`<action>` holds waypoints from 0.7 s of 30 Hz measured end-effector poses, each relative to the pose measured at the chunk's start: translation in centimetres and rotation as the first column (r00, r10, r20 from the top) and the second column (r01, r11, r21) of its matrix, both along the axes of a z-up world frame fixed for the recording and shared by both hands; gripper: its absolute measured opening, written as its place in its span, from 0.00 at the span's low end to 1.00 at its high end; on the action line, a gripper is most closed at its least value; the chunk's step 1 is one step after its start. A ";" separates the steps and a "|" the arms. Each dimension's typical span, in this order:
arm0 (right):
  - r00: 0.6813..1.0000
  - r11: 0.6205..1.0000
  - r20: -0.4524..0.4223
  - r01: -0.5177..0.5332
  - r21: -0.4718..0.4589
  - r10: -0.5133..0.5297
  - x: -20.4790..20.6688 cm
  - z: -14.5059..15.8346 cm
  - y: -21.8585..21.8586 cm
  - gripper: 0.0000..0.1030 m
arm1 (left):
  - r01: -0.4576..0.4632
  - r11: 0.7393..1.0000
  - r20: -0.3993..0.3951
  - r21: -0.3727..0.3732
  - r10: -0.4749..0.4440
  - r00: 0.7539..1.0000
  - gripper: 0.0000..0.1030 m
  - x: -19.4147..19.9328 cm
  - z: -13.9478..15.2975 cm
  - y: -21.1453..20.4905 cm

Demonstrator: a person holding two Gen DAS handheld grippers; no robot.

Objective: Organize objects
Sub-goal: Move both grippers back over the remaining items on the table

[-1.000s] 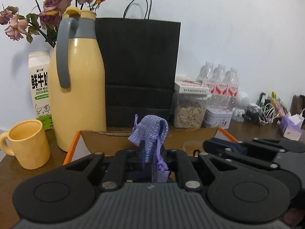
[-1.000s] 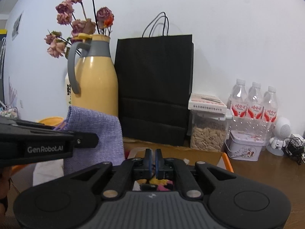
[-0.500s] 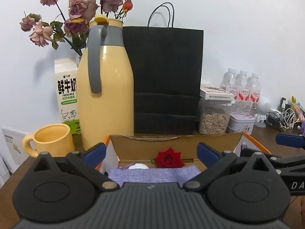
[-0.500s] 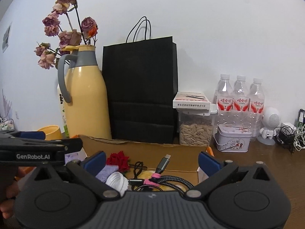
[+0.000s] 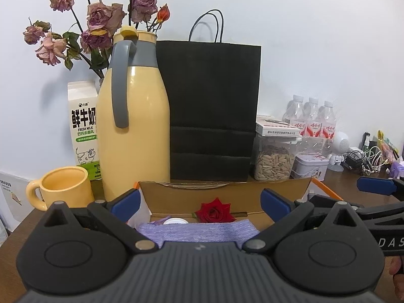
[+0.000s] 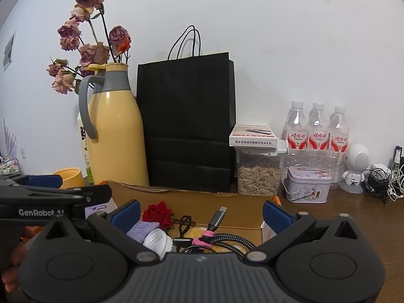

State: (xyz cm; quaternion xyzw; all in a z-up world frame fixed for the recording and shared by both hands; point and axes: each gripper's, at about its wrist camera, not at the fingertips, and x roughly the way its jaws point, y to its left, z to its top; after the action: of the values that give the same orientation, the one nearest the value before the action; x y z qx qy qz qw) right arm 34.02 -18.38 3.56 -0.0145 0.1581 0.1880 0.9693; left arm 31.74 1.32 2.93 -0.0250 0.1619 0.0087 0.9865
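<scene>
Now both grippers are hovering wide open and empty over the cardboard box [image 5: 224,192].

The purple pouch [image 5: 199,231] is lying inside beside the red rose [image 5: 214,212]; left gripper [image 5: 199,202] and right gripper [image 6: 200,213] are needing to lift straight up, clearing box walls and the thermos [image 5: 133,116].

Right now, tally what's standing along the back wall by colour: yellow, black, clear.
Yellow: 2, the jug and the mug
Black: 1, the paper bag
Clear: 4, three water bottles and the seed jar
Total: 7
</scene>
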 end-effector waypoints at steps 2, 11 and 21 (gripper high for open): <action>1.000 1.000 0.003 -0.001 0.006 0.001 -0.2 0.1 -0.2 1.00 | 0.004 1.000 0.002 -0.003 -0.004 1.000 1.00 -0.3 0.2 0.0; 1.000 1.000 0.019 -0.004 0.003 0.004 -2.4 0.6 -0.7 1.00 | 0.015 1.000 0.015 -0.010 -0.015 1.000 1.00 -2.9 0.9 0.1; 1.000 1.000 0.012 -0.005 -0.013 0.005 -6.2 0.2 -1.1 1.00 | 0.018 1.000 -0.009 -0.024 -0.018 1.000 1.00 -6.4 0.7 0.6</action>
State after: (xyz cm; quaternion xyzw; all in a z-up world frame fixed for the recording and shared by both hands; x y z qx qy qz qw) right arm 27.84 -19.46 3.75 -0.0223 0.1536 0.1895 0.9695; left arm 25.34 1.88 3.59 -0.0352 0.1666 -0.0020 0.9854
